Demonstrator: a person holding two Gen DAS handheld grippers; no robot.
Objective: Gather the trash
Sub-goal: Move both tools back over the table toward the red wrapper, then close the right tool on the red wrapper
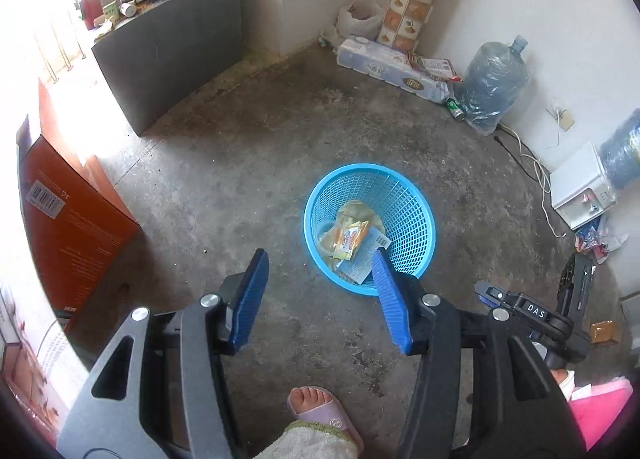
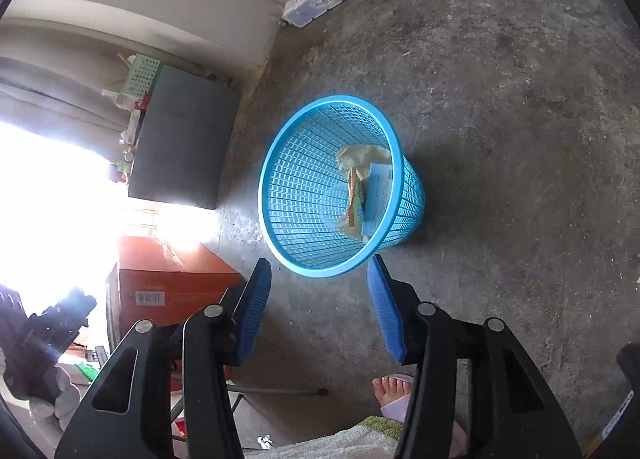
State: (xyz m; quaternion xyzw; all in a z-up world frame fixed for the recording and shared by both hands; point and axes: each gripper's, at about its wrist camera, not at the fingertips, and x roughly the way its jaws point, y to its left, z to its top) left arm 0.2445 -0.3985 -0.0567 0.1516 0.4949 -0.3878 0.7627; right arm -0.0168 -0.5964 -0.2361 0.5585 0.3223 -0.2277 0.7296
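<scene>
Wrappers (image 1: pixel 352 243) in basket (image 1: pixel 332 183) on floor (image 1: pixel 224 163); box (image 1: pixel 76 227) left, water jug (image 1: pixel 492 83) behind.

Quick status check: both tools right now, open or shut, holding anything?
Left tool: open, nothing between its fingers.
Right tool: open, empty, above the blue basket.

Stained concrete floor (image 1: pixel 248 163): blue mesh basket (image 1: pixel 404 195) upright at centre; orange box (image 1: pixel 76 219) near left.

Left gripper (image 1: pixel 320 263) pointing steeply down, blue pads (image 1: pixel 252 295) standing apart, nothing between. Right gripper (image 2: pixel 320 269) angling down likewise, jaws parted, empty. Sandalled foot (image 1: pixel 316 405) showing below; hands gripping handles apparently out of sight.
</scene>
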